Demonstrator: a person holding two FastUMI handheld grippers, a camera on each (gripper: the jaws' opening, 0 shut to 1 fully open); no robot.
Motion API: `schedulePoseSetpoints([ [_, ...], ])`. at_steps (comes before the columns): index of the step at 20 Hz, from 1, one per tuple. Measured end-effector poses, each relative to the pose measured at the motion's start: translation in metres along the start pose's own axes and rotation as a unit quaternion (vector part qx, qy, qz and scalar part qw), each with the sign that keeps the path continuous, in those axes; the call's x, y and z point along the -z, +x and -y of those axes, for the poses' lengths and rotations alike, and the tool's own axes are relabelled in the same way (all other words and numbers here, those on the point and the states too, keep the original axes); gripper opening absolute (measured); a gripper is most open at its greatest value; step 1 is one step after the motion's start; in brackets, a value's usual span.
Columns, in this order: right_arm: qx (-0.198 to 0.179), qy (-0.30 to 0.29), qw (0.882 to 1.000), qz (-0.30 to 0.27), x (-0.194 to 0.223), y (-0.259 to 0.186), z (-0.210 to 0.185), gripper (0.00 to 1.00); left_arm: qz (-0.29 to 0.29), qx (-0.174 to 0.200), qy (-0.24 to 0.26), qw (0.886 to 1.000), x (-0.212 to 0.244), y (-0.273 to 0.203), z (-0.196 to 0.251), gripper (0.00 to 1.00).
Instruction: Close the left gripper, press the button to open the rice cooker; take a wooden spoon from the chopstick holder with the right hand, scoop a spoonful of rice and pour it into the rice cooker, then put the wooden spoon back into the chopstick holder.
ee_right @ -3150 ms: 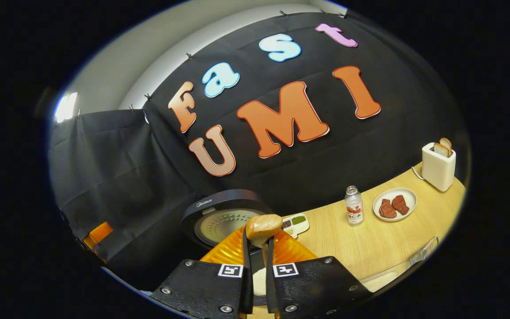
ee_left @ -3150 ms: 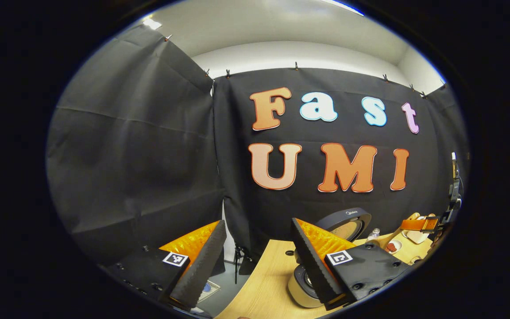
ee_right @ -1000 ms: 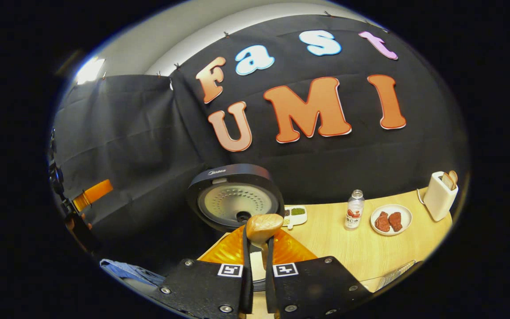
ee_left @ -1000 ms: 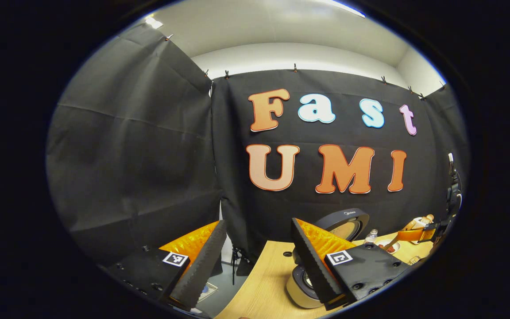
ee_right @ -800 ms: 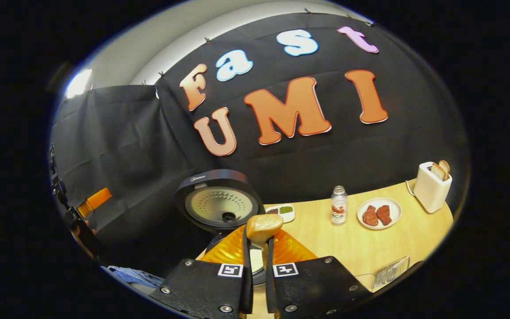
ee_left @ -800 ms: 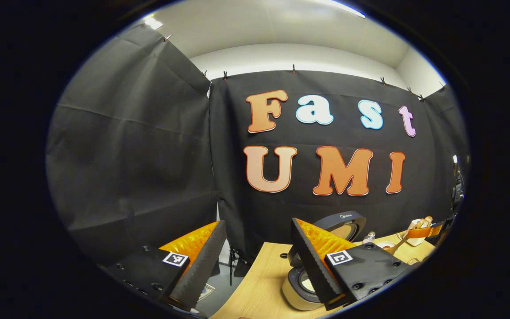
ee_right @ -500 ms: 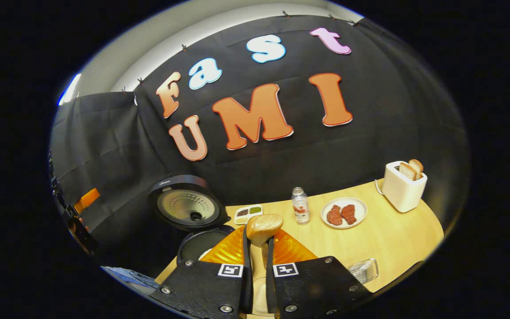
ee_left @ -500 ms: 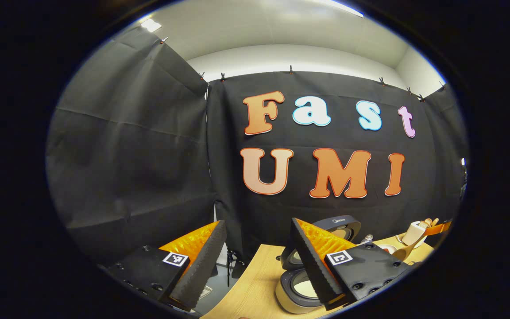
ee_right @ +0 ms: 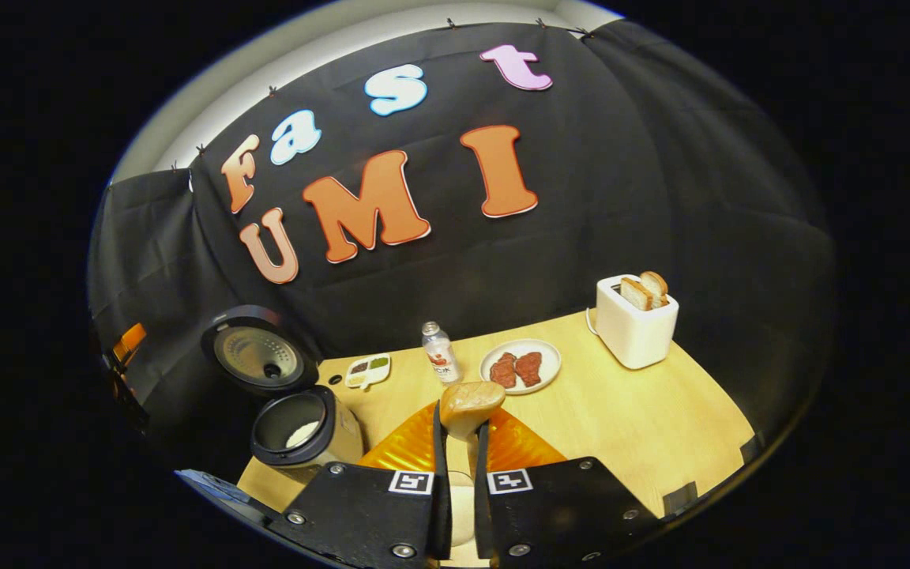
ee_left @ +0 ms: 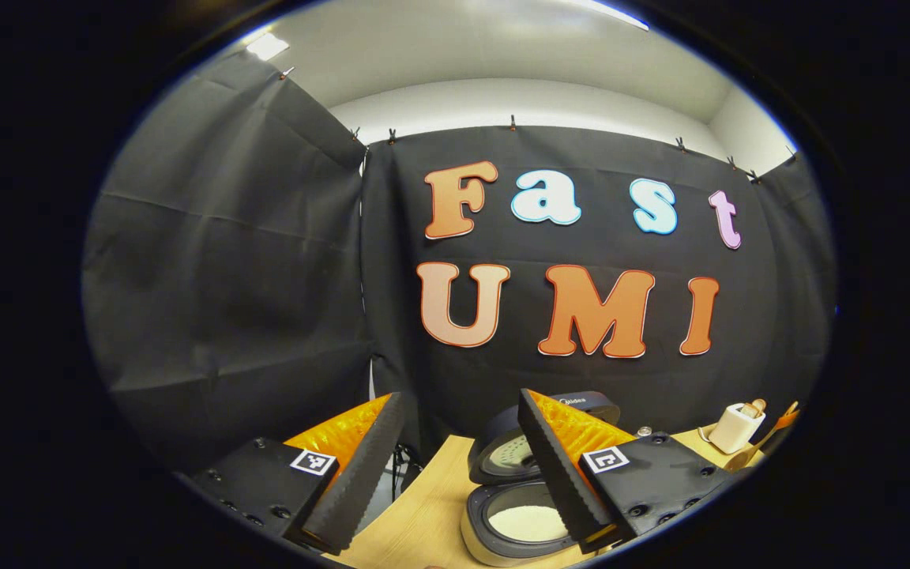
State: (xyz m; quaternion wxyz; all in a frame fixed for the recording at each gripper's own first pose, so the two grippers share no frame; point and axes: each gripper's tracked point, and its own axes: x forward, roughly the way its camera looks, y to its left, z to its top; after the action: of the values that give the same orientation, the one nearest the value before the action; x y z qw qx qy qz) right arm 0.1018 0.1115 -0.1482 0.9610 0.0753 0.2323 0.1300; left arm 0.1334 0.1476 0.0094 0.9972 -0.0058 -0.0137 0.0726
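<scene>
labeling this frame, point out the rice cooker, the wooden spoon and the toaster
rice cooker (ee_right: 302,434): right gripper view, on the rice inside the open pot.
wooden spoon (ee_right: 471,401): right gripper view, on the bowl above the fingers.
toaster (ee_right: 630,328): right gripper view, on its white front.

Place: staged kitchen booth
Evidence: black cloth wall (ee_right: 621,182) behind wooden table (ee_right: 660,427) bearing toaster (ee_right: 633,324), rice cooker (ee_right: 301,431)

Black tongs (ee_right: 455,442), square markers, silver screws
</scene>
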Motion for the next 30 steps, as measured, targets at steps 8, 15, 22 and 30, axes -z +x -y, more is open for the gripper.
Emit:
schedulePoseSetpoints([
  [8, -0.004, 0.029, 0.998, -0.056, 0.054, 0.017, 0.049, 0.11, 0.007, -0.028, -0.006, 1.000, -0.007, -0.013, 0.025, 0.94],
  [15, -0.030, 0.052, 0.994, -0.093, 0.095, 0.042, 0.059, 0.11, 0.008, -0.032, 0.000, 0.999, -0.013, -0.032, 0.044, 0.95],
  [22, -0.046, 0.072, 0.991, -0.105, 0.117, 0.055, 0.067, 0.11, 0.001, -0.039, 0.033, 0.999, -0.017, -0.046, 0.049, 1.00],
  [30, -0.003, 0.058, 0.994, -0.089, 0.104, 0.043, 0.099, 0.33, -0.009, -0.027, 0.016, 0.999, -0.011, -0.042, 0.069, 0.94],
])
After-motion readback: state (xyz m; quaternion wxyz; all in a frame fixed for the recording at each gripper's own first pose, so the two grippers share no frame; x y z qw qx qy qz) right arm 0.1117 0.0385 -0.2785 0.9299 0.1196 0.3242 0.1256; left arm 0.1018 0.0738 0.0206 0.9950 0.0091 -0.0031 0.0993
